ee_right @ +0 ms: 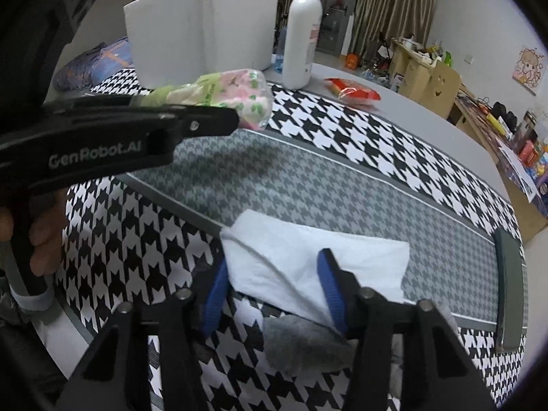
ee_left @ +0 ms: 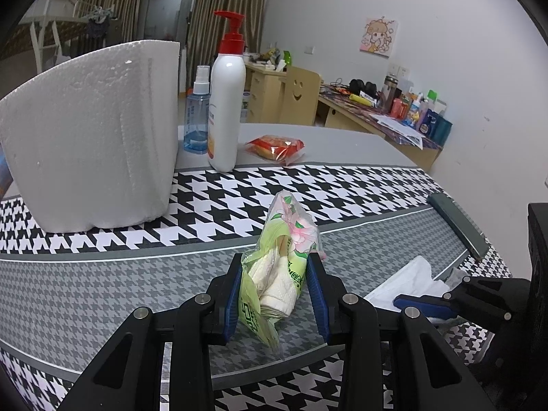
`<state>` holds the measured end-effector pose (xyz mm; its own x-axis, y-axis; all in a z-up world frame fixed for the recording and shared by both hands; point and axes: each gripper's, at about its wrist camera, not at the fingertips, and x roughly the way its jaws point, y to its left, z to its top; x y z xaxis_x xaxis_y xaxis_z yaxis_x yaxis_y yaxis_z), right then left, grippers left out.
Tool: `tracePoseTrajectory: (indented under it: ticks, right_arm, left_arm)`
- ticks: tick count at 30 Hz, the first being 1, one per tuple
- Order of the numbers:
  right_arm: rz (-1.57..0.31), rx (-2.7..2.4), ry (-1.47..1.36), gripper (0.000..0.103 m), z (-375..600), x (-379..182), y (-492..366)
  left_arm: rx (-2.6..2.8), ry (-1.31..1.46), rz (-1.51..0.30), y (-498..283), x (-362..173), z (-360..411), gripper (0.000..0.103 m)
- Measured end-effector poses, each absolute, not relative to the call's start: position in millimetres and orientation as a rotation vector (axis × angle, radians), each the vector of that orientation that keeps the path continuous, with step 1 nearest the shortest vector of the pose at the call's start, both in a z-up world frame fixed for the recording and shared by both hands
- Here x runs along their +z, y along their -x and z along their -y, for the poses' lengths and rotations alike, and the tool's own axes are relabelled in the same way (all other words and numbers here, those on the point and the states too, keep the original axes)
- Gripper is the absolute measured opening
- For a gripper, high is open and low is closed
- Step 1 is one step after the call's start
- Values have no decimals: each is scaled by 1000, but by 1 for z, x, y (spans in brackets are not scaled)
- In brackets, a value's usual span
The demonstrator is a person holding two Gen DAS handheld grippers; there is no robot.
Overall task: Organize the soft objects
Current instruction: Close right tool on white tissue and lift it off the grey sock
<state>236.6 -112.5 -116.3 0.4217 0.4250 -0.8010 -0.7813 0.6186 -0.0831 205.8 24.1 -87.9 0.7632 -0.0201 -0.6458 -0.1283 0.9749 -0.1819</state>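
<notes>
Houndstooth cloth covers the desk, with a white foam box at its far end. My left hand-held gripper is clamped on a green tissue pack, raised short of the box. My right hand-held gripper stands apart astride a white cloth lying flat, well nearer me than the box; whether its pads touch, I cannot tell. Judged step: securing the cloth. Next: close, lift, carry both boxward.

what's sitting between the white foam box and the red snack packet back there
The white pump bottle, with a blue spray bottle just behind it. Both stand beside the foam box, left of the red snack packet; the left wrist view shows it best.
</notes>
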Motion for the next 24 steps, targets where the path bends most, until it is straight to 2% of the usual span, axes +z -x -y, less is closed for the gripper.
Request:
tracePoseTrajectory:
  ticks: [4, 5, 13, 14, 15, 16, 20, 22, 24]
  right_arm:
    - [-841, 769, 465, 24, 117, -113, -244]
    - [-848, 770, 456, 23, 119, -113, -247]
    - [-864, 772, 401, 22, 127, -110, -245]
    - [-860, 776, 391, 25, 130, -108, -245]
    - [-868, 779, 383, 35, 131, -108, -246]
    - [-873, 782, 381, 38, 133, -108, -245]
    - [-863, 782, 367, 35, 138, -107, -242]
    - [-864, 777, 357, 22, 140, -106, -241]
    - [-865, 773, 341, 22, 143, -103, -241]
  left_arm:
    - [62, 224, -699, -206, -88, -25, 37]
    - [63, 224, -696, -205, -87, -25, 37]
    - [69, 218, -698, -205, -87, -24, 37]
    - [69, 219, -699, -205, -88, -25, 37]
    - [70, 219, -700, -205, -88, -25, 37]
    - [70, 220, -699, -205, -87, -25, 37]
    - [71, 218, -699, -206, -88, -25, 37]
    - [71, 216, -698, -206, -88, -25, 37]
    - [71, 216, -698, -206, -88, -24, 37]
